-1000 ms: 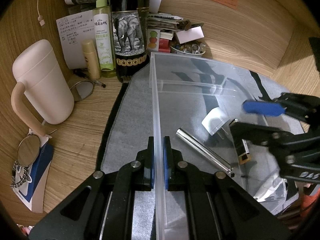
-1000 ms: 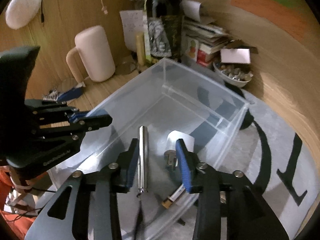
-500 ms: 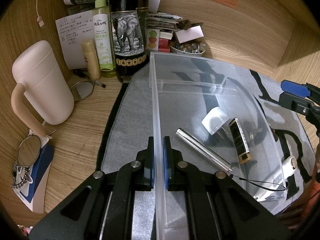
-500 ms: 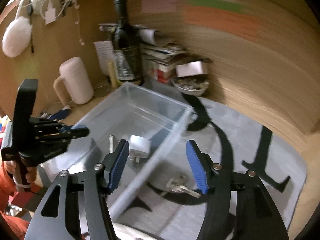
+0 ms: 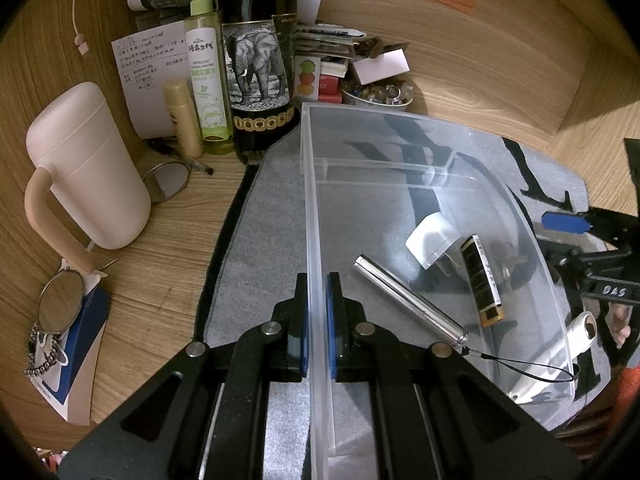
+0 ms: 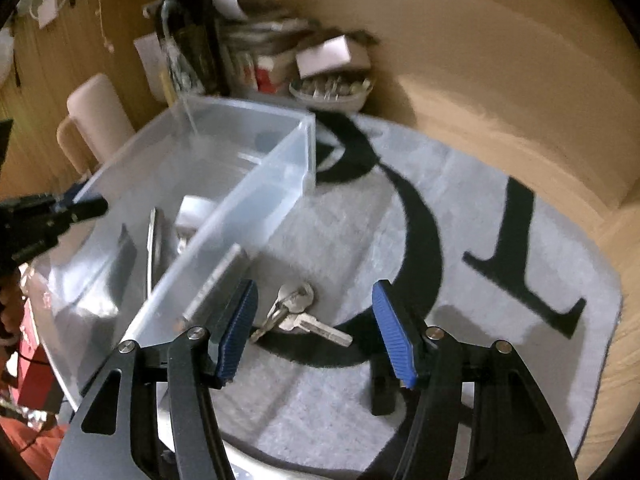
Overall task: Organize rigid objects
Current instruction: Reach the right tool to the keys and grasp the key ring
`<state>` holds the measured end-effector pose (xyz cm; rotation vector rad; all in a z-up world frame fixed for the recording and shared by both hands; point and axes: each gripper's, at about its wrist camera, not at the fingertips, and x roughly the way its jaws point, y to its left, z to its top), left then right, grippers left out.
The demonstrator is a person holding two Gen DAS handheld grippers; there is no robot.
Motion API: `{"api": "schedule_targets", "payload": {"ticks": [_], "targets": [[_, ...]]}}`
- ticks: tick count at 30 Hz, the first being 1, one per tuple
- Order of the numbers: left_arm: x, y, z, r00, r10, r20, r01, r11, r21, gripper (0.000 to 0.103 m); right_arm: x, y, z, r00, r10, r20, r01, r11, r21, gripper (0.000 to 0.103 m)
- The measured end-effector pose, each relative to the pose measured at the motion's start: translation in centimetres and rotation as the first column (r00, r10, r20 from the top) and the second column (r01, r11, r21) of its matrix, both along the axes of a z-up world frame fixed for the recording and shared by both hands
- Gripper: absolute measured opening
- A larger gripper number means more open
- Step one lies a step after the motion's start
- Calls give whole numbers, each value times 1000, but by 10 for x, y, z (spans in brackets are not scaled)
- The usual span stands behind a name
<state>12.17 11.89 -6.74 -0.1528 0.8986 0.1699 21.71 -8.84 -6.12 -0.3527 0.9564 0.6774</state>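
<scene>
Clamping bin wall [image 5: 313,216]: left gripper [image 5: 317,320] | right gripper [image 6: 316,334] jaws apart over keys [image 6: 298,314]

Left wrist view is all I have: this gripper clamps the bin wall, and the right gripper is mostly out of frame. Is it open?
Observer: Yes, the right gripper is open and holds nothing.
Operator: What is in front of it?
Observer: A bunch of keys lies on the grey mat, outside the clear bin, between the blue fingers.
Operator: Centred between them?
Observer: No, the keys lie nearer the finger on the bin's side.
</scene>
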Motion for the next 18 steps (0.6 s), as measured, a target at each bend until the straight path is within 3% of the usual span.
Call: {"api": "schedule_targets", "payload": {"ticks": [10,14,15,18], "targets": [[0,0,0,1000,-1,0,1,1000,-1,5,11,21,-36,994,55,-98,-64,994,-87,55],[1,-1,0,1000,0,0,0,1000,0,5,11,27,-46,994,71,-82,-80,990,-114,41],[0,-1,0,1000,0,0,0,1000,0,5,9,28,-45,994,83,-71,-90,989,-114,28],[0,-1,0,1000,0,1,0,1000,-1,5,6,29,-45,995,91,-51,-97,988,-125,25]]}}
